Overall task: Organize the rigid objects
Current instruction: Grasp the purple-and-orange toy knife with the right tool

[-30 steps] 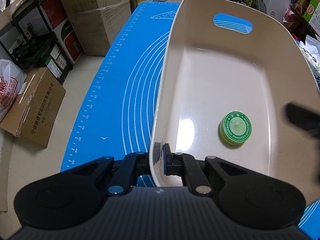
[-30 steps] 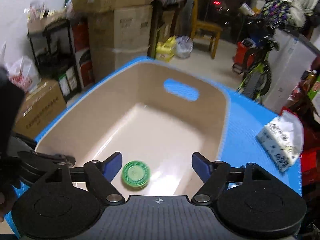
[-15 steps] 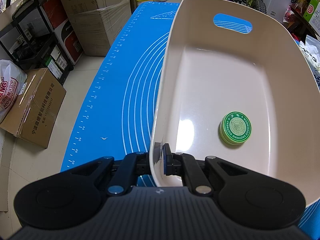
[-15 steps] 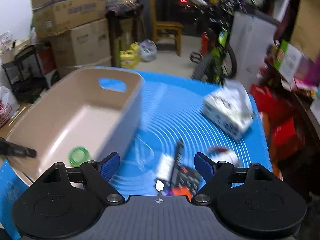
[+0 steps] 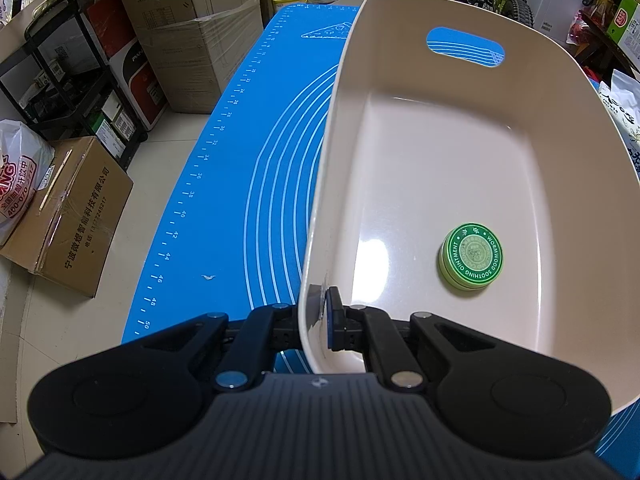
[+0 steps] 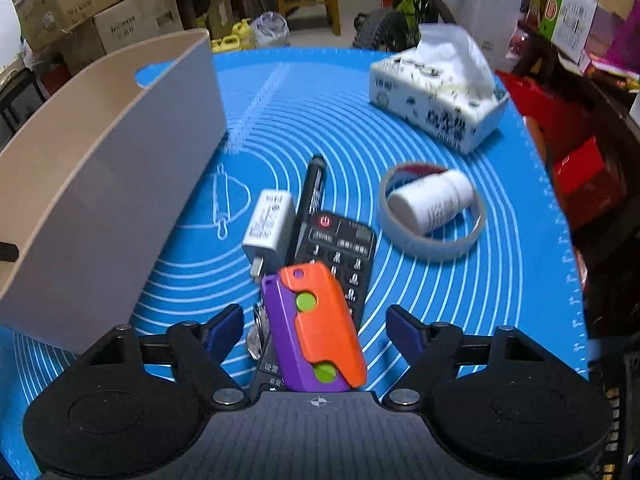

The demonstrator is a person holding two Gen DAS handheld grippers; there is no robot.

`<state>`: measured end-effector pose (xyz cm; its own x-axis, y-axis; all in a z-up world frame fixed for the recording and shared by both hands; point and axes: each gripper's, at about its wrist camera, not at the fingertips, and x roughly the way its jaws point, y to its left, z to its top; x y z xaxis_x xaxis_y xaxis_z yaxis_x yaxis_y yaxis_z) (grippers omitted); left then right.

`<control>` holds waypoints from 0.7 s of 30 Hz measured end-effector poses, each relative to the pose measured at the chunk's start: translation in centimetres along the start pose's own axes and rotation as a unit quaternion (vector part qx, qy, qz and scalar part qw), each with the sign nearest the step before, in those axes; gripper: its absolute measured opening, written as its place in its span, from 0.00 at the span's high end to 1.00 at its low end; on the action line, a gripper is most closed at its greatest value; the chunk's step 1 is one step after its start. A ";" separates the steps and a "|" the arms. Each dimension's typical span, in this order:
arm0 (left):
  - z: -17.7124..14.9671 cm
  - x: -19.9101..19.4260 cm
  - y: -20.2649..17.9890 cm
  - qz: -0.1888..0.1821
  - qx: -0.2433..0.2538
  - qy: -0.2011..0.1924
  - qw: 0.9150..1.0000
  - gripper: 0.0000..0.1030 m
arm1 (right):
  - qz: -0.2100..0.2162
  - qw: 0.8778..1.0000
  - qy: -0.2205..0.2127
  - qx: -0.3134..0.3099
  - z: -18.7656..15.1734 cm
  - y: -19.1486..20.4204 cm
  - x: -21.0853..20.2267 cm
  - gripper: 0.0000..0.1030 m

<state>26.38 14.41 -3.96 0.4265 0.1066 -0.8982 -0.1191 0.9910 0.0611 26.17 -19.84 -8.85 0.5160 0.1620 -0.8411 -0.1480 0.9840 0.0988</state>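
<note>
My left gripper [image 5: 316, 316] is shut on the near rim of a beige plastic bin [image 5: 320, 184]. A green ointment tin [image 5: 472, 257] lies on the bin's floor. My right gripper [image 6: 316, 330] is open and empty, over a pile on the blue mat: an orange and purple toy [image 6: 316, 328] between the fingers, a black remote [image 6: 340, 252], a white charger [image 6: 270, 230], a black pen [image 6: 314, 184]. A white bottle [image 6: 434, 200] lies inside a grey ring [image 6: 432, 246]. The bin [image 6: 100, 184] stands to the left.
A blue mat [image 6: 340, 112] covers the table [image 5: 248, 168]. A white tissue box [image 6: 436, 92] stands at the back right. Cardboard boxes [image 5: 68, 216] and a rack sit on the floor to the left. Red items and shelves crowd the right.
My right gripper has swung from above the bin to the right, over the pile of objects. The left gripper and the bin have stayed put.
</note>
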 end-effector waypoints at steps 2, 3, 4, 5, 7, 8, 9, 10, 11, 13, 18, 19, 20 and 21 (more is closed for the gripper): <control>0.0 0.0 0.0 0.000 0.000 0.000 1.000 0.92 | 0.005 1.000 0.006 -0.001 -0.3 0.1 0.3 0.28; 0.0 0.0 0.0 0.000 0.000 0.000 1.000 0.92 | 0.007 1.000 0.009 -0.002 -0.4 0.1 0.5 0.37; 0.0 0.0 0.0 0.000 -0.001 0.000 1.000 0.92 | 0.006 1.000 0.011 -0.003 -0.4 0.1 0.7 0.41; 0.0 0.0 0.0 0.000 0.000 0.000 1.000 0.92 | 0.003 1.000 0.008 -0.003 -0.5 0.2 0.6 0.41; 0.0 0.0 0.0 0.000 0.000 0.000 1.000 0.92 | 0.005 1.000 0.002 -0.003 -0.7 0.2 0.4 0.42; 0.0 0.0 0.0 0.000 0.000 0.000 1.000 0.92 | 0.006 1.000 -0.002 -0.005 -0.7 0.3 0.2 0.42; 0.0 0.0 0.0 0.000 0.000 0.000 1.000 0.92 | 0.006 1.000 -0.006 -0.007 -0.8 0.3 0.0 0.43; 0.0 0.0 0.0 0.000 -0.001 0.000 1.000 0.92 | 0.005 1.000 -0.010 -0.009 -0.9 0.4 -0.2 0.45; 0.0 0.0 0.0 0.000 -0.001 0.000 1.000 0.92 | 0.003 1.000 -0.015 -0.011 -0.9 0.5 -0.4 0.46; 0.0 0.0 0.0 0.000 0.000 0.000 1.000 0.92 | -0.001 1.000 -0.020 -0.013 -0.9 0.6 -0.6 0.47; 0.0 0.0 0.0 0.000 0.000 0.000 1.000 0.92 | -0.003 1.000 -0.027 -0.011 -0.9 0.8 -1.1 0.52; 0.0 0.0 0.0 0.000 0.000 0.000 1.000 0.92 | -0.003 1.000 -0.027 -0.009 -0.8 0.8 -1.2 0.52; 0.0 0.0 0.0 0.000 0.000 0.000 1.000 0.92 | 0.000 1.000 -0.027 -0.006 -0.8 0.7 -1.3 0.52; 0.0 0.0 0.0 0.000 0.000 0.000 1.000 0.92 | 0.001 1.000 -0.028 -0.006 -0.7 0.7 -1.4 0.52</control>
<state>26.39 14.41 -4.00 0.4267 0.1063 -0.8981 -0.1198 0.9910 0.0604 24.73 -19.48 -7.96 0.5625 0.1683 -0.8095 -0.1583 0.9829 0.0943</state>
